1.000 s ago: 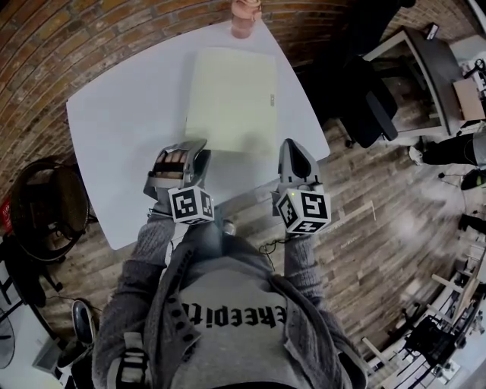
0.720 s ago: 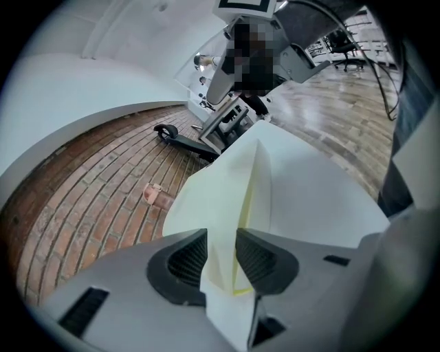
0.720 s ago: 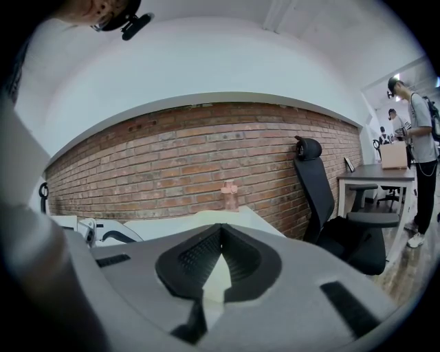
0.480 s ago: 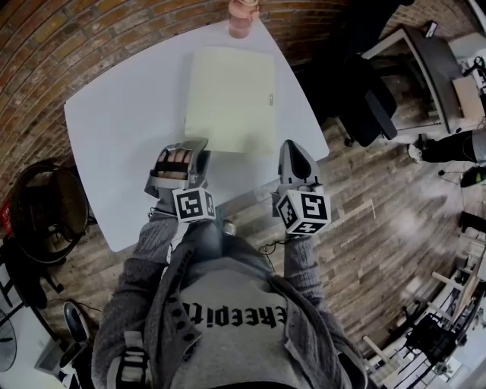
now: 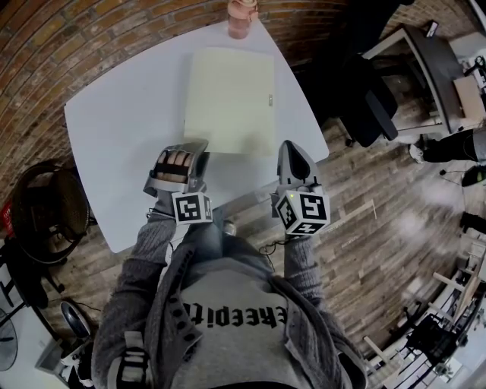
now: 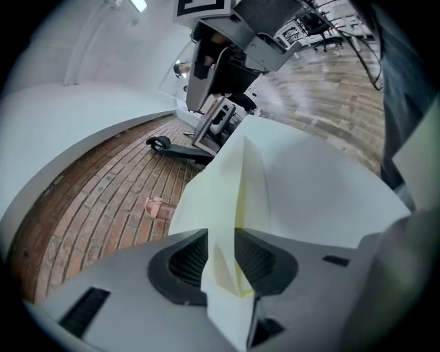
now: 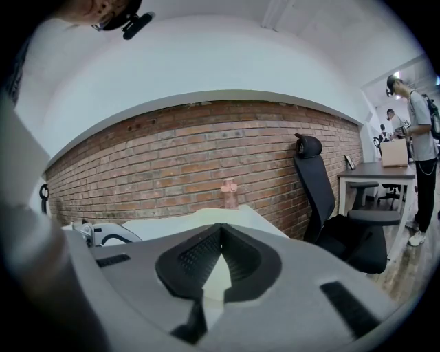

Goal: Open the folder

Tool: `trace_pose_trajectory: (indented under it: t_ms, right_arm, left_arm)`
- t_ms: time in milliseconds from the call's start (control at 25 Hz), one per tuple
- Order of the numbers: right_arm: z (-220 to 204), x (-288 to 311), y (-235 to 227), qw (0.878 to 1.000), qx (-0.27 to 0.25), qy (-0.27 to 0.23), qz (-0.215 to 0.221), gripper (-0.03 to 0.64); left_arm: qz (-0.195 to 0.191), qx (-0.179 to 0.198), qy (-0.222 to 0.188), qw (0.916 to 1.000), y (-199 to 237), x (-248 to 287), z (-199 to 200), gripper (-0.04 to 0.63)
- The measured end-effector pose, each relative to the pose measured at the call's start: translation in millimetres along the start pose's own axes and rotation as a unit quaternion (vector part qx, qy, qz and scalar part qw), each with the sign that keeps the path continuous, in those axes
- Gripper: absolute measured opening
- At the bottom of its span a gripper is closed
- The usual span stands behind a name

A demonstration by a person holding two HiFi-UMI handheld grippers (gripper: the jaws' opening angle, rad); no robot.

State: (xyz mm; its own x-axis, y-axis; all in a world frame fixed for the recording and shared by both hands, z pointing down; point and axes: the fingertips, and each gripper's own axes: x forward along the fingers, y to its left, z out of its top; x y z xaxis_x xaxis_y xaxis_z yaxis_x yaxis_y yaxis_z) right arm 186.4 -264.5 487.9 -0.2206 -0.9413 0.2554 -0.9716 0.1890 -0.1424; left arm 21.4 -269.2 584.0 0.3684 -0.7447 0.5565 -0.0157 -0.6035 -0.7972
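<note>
A pale yellow folder [image 5: 230, 99] lies flat on the white table [image 5: 114, 129], its clasp at the right edge. My left gripper [image 5: 196, 149] is turned on its side at the folder's near left corner. In the left gripper view the folder [image 6: 237, 179] runs between the pads, and the left gripper [image 6: 220, 251] is shut on that corner. My right gripper [image 5: 289, 147] hovers at the table's near right edge, just off the folder's near right corner. In its own view the right gripper [image 7: 220, 232] is shut with nothing in it, the fingertips touching.
A pink bottle [image 5: 239, 17] stands at the table's far corner, against the brick wall [image 7: 206, 158]. A black office chair [image 5: 370, 106] and a desk [image 5: 433, 61] are to the right, where a person [image 7: 421, 137] stands. A round black seat [image 5: 42, 209] is on the left.
Almost nothing has changed. The left gripper's marker cube has drifted slightly toward me; the folder and the right gripper are where they were.
</note>
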Motion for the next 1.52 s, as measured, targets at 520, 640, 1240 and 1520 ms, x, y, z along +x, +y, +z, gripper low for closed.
trace_pose_trajectory:
  t_ms: [520, 640, 1240, 1520]
  right_arm:
    - [-6.3, 1.0, -10.7, 1.0, 0.002, 0.007, -0.011, 0.005]
    - [-16.0, 2.7, -17.3, 1.0, 0.002, 0.018, -0.018, 0.005]
    - [-90.5, 45.4, -28.1, 0.994, 0.011, 0.105, 0.004, 0.003]
    - [-91.9, 48.0, -26.1, 0.99, -0.011, 0.139, 0.003, 0.002]
  left_arm:
    - [-0.007, -0.03, -0.004, 0.9995, 8.2, 13.8, 4.2, 0.054]
    - [-0.005, -0.035, -0.011, 0.9993, 8.6, 12.6, 4.3, 0.048]
    - [-0.009, -0.058, -0.033, 0.9977, 10.1, 12.1, 5.5, 0.04]
    - [-0.007, -0.187, -0.071, 0.9797, 21.7, 9.2, 3.4, 0.04]
